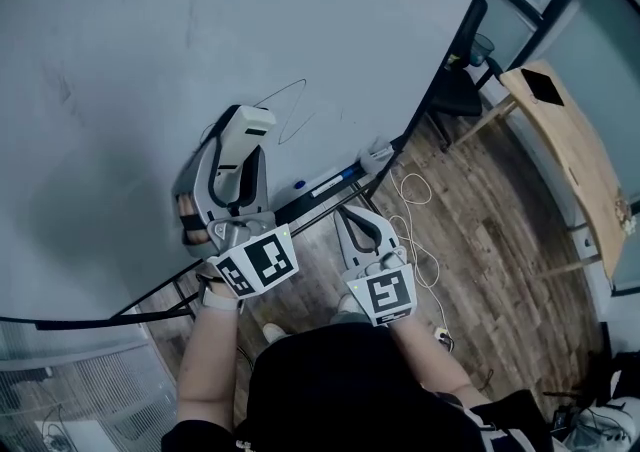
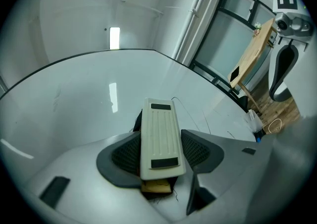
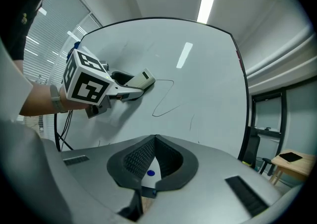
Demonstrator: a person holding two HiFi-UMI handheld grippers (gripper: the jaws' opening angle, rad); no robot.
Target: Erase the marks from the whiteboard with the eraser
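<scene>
The whiteboard (image 1: 150,40) fills the upper left of the head view. A thin black curved mark (image 1: 297,105) runs across it, seen too as the mark (image 3: 166,100) in the right gripper view. My left gripper (image 1: 250,135) is shut on a cream eraser (image 2: 159,139), whose end sits at the board just left of the mark (image 2: 185,110). That eraser (image 3: 144,79) and the left gripper (image 3: 126,90) also show from the right. My right gripper (image 1: 352,222) hangs below the board's tray, back from the board, shut (image 3: 155,141) on a white marker (image 3: 148,173) with a blue end.
A tray rail (image 1: 300,202) under the board carries a blue-capped marker (image 1: 328,183) and a small white box (image 1: 377,155). A wooden table (image 1: 565,145) and a dark chair (image 1: 462,85) stand to the right. White cables (image 1: 415,240) lie on the wood floor.
</scene>
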